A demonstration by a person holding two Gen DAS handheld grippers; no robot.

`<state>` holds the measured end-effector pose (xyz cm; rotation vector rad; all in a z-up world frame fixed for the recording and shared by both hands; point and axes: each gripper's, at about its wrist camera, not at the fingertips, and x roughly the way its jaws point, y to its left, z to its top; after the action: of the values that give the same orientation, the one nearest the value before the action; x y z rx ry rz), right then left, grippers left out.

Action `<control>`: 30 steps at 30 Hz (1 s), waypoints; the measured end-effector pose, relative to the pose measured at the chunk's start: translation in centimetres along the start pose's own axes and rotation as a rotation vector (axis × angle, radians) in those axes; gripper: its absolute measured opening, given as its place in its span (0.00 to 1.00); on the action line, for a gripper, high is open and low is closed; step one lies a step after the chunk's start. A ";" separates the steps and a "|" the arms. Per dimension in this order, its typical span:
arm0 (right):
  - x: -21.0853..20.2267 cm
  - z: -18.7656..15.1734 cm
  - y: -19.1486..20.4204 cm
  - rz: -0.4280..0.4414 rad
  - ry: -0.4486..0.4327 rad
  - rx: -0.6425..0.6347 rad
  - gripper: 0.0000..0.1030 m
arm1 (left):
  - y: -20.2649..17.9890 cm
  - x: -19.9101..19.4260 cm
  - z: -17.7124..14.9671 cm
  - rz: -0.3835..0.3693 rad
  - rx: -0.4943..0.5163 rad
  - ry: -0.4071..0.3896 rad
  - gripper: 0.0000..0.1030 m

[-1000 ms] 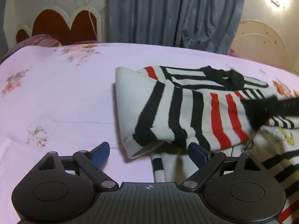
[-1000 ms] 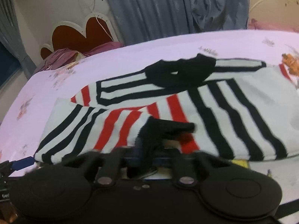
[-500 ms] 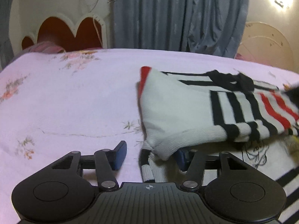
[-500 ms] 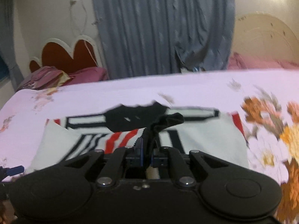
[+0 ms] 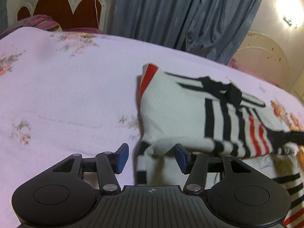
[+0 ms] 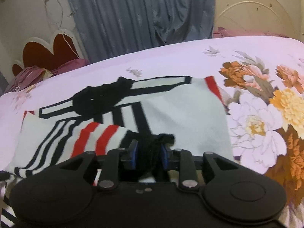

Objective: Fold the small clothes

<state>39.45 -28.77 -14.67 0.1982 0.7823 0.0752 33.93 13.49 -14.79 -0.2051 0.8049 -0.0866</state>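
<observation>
Stripes of black and red on white mark the small sweater (image 5: 182,112), which lies on the bed (image 5: 66,95) over a pale floral sheet, toward 3 o'clock in the left wrist view and centred in the right wrist view. One sleeve (image 6: 79,138) has been drawn across the body, judging by how it overlies the chest, so the garment is mid-fold and narrowing into a packet. Its black collar (image 6: 100,102) sits at about 11 o'clock in the right wrist view, with a grey curtain (image 6: 140,15) and a red scalloped headboard (image 6: 47,53) beyond the bed.

The right gripper (image 6: 149,156) sits low at 6 o'clock over the sweater's middle, probably because that is where the sleeve end is meant to land. Its jaws have just been opening and stand at a narrow gap, with the black cuff (image 6: 159,142) bunched between the blue fingers (image 6: 134,156); the pads appear to have left the cloth, so the cuff looks released rather than gripped.

The left gripper (image 5: 150,159) waits at the folded left edge, seemingly to steady it. Its jaws have just been closing and stand about half open. A white fold of hem (image 5: 161,148) lies between them, touching or just beside the pad at 3 o'clock, with nothing pinched.
</observation>
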 end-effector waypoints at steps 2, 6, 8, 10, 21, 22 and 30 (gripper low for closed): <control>0.6 -0.1 -0.2 0.025 0.024 0.015 0.25 | -0.6 0.6 0.8 -0.013 -0.010 0.000 0.51; 0.7 0.1 0.9 0.025 0.001 -0.028 0.08 | -2.3 0.7 2.3 -0.061 -0.024 -0.033 0.51; -0.3 0.3 1.5 0.004 -0.061 -0.090 0.07 | -3.2 1.0 2.9 -0.072 -0.004 -0.046 0.51; -0.3 0.3 1.7 -0.058 -0.087 -0.155 0.08 | -3.7 2.3 3.4 -0.073 0.005 -0.030 0.51; -1.7 1.5 0.6 -0.028 -0.149 -0.118 0.40 | -3.9 9.9 6.6 0.003 0.003 -0.009 0.51; -1.6 1.6 1.2 -0.005 -0.145 -0.136 0.40 | -3.6 10.5 7.0 0.015 -0.005 -0.013 0.51; 3.9 0.7 3.6 0.042 -0.004 -0.216 0.38 | -1.8 13.4 8.8 0.080 -0.046 -0.049 0.51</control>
<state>42.76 -24.81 -16.13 0.0102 0.7601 0.1979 49.58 10.95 -17.92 -0.2178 0.7658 0.0121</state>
